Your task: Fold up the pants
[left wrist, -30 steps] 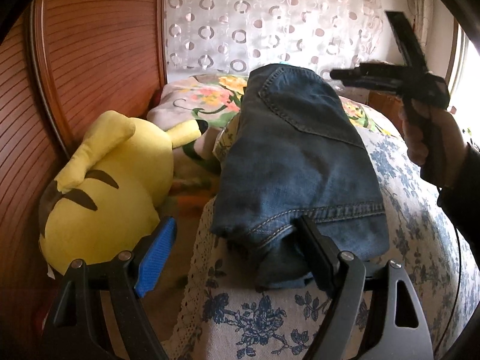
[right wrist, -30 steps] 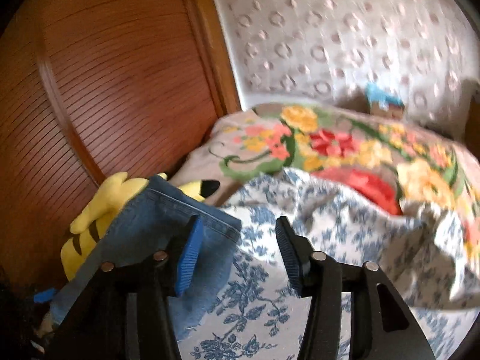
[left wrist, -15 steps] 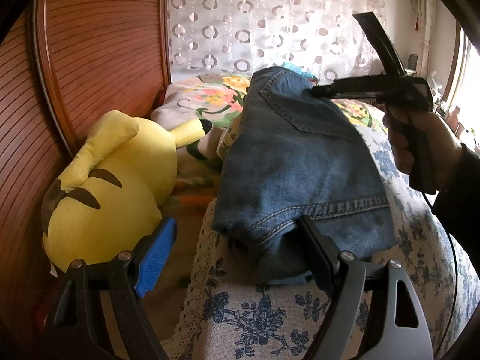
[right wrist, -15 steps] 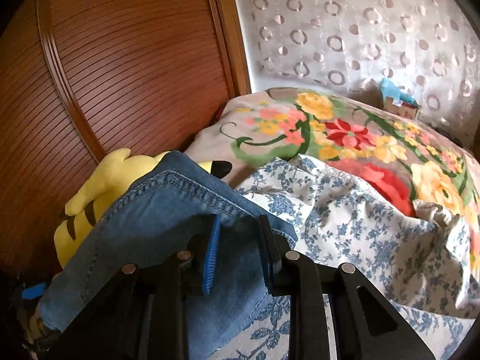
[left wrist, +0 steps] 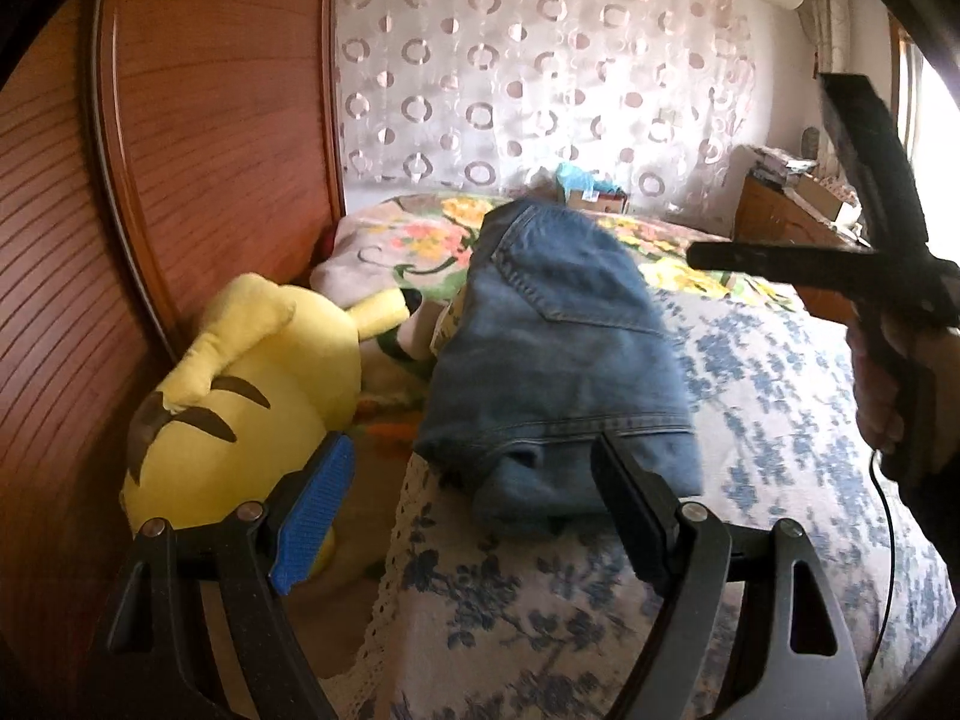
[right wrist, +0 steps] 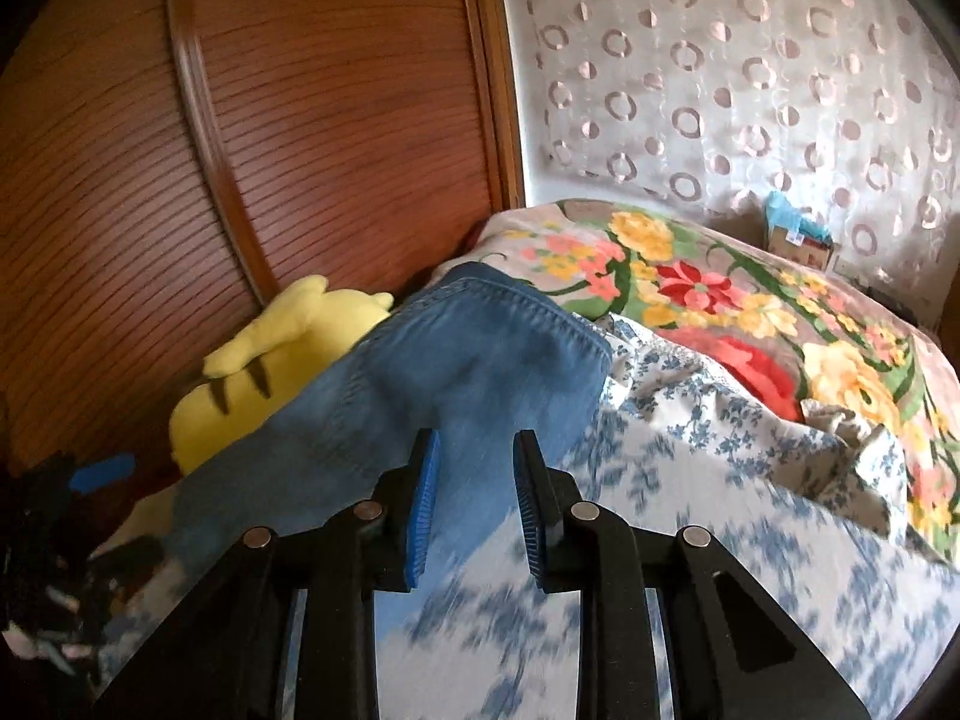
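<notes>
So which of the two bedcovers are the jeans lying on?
The white cover with small blue flowers; the folded jeans lie on it. The other cover, with big red and yellow flowers, lies behind the jeans, nearer the curtain.

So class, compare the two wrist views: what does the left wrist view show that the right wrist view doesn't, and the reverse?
Only the left wrist view shows the hand holding the right claw, plus the wooden bedside cabinet. Only the right wrist view shows the big red flowers on the blanket. Both share the folded jeans, the yellow plush toy, the wooden headboard and the ringed curtain.
</notes>
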Available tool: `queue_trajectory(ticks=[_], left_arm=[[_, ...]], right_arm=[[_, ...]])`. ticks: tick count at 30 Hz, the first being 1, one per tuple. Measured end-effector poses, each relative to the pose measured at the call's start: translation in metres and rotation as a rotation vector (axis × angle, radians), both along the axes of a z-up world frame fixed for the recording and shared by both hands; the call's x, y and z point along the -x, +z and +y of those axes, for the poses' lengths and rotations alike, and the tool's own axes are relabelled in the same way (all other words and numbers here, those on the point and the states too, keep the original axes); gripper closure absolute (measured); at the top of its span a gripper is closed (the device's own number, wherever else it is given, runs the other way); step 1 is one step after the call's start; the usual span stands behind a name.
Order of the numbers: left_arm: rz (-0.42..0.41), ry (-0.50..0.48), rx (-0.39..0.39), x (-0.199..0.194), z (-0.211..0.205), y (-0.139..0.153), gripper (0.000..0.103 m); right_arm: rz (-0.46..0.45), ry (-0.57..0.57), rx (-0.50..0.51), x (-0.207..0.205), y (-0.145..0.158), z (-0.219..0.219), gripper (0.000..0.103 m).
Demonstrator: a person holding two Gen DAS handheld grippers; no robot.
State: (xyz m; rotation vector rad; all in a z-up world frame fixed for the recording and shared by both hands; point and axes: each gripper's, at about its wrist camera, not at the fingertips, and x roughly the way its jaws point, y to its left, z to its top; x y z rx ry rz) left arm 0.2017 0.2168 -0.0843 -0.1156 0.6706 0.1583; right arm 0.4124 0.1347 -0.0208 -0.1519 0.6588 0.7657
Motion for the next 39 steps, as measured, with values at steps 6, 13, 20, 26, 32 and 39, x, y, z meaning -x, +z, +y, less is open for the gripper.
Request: queue_trajectory(ticks=[6,13,20,26,32,39], left_arm=[[-0.035,-0.024,-0.015,0.021,-0.018,0.018,0.021],[-0.058,-0.052,-0.012,0.042,-0.039,0.032,0.021],[-0.078,-0.085,-0.024,0.065,-0.062,0.046,0.021],[-0.100,-0.127,-0.023,0.083,-0.084,0.057,0.021],[-0.119,-0.179,-0.022,0.099,-0.107,0.068,0.018],[-0.143,-0.226,-0.002,0.116,-0.127,0.080,0.016]], right_arm=[[-0.040,-0.006,-0.021,0.055,0.025,-0.036,0.078],[-0.070,-0.042,-0.021,0.110,0.036,-0.072,0.073],[-0.092,-0.072,-0.028,0.158,0.039,-0.097,0.070],[-0.112,-0.113,-0.041,0.194,0.045,-0.118,0.060],[-0.127,-0.144,-0.056,0.220,0.049,-0.137,0.052],[-0.153,-0.176,-0.070,0.251,0.055,-0.159,0.037]])
